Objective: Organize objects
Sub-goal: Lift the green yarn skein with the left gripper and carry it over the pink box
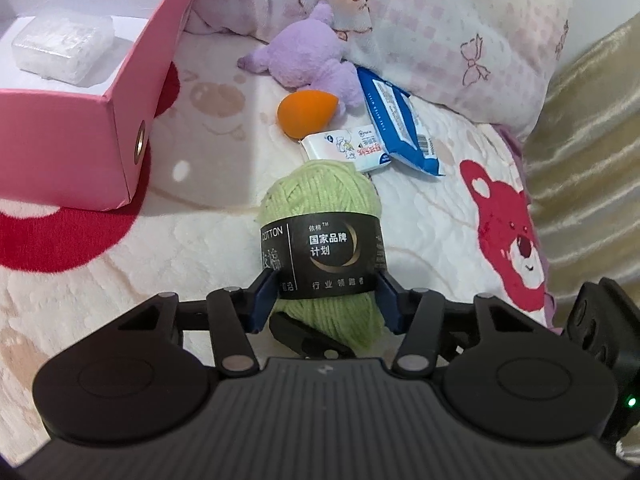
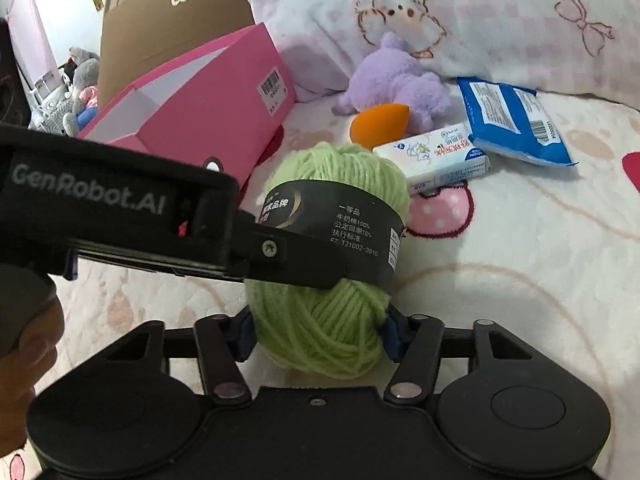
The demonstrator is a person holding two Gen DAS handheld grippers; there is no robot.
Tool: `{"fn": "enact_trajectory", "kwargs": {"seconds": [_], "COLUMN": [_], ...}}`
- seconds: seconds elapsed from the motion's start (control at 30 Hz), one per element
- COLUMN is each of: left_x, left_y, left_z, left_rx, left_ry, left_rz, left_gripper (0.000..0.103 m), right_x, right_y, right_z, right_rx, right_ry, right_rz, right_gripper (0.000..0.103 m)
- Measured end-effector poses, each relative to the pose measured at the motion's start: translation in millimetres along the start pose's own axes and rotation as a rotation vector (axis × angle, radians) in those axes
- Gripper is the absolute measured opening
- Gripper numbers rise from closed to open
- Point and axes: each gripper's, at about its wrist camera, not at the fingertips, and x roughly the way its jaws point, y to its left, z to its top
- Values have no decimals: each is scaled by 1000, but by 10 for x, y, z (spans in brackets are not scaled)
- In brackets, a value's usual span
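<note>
Left wrist view, left to right: pink box open at the top left, cut off by the frame edge, a clear plastic pack inside; beyond it the orange sponge, purple plush, white tissue pack and blue wipes pack lie bunched together near the pillow; plush partly hidden behind the sponge. Green yarn ball stands on the blanket, centre frame; left gripper clamped on its black band, pads pressing both sides. Right wrist view: the left gripper's body crosses from the left and hides part of the yarn and box; a hand shows at the left edge, mostly cut off; right gripper clamped on the yarn's lower end, pad tips hidden behind the wool. Room corner at the far left is dim; some soft toys on a rack, hard to make out. Cream blanket with red bear print.
</note>
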Motion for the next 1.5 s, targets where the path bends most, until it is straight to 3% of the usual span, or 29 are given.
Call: {"fn": "enact_trajectory", "kwargs": {"seconds": [0.33,0.7,0.87,1.23,1.5], "left_x": [-242,-589,-797,-1339,-1690], "left_y": [-40,197,180,126,65], "left_z": [-97,-199,-183,23,38], "left_rx": [-40,-77,-46,-29,21], "left_ry": [14,69,102,123,76], "left_rz": [-18,53,103,76,76], "left_gripper": [46,45,45,45,45], "right_x": [-292,-223,-280,-600,-766], "right_y": [183,557,756,1124,1338], "right_z": [-45,-57,-43,288,429], "right_rx": [-33,-69,-35,-3,-28], "right_ry": [2,89,114,162,147], "right_rz": [-9,72,92,83,97], "right_gripper": [54,55,55,55,56]}}
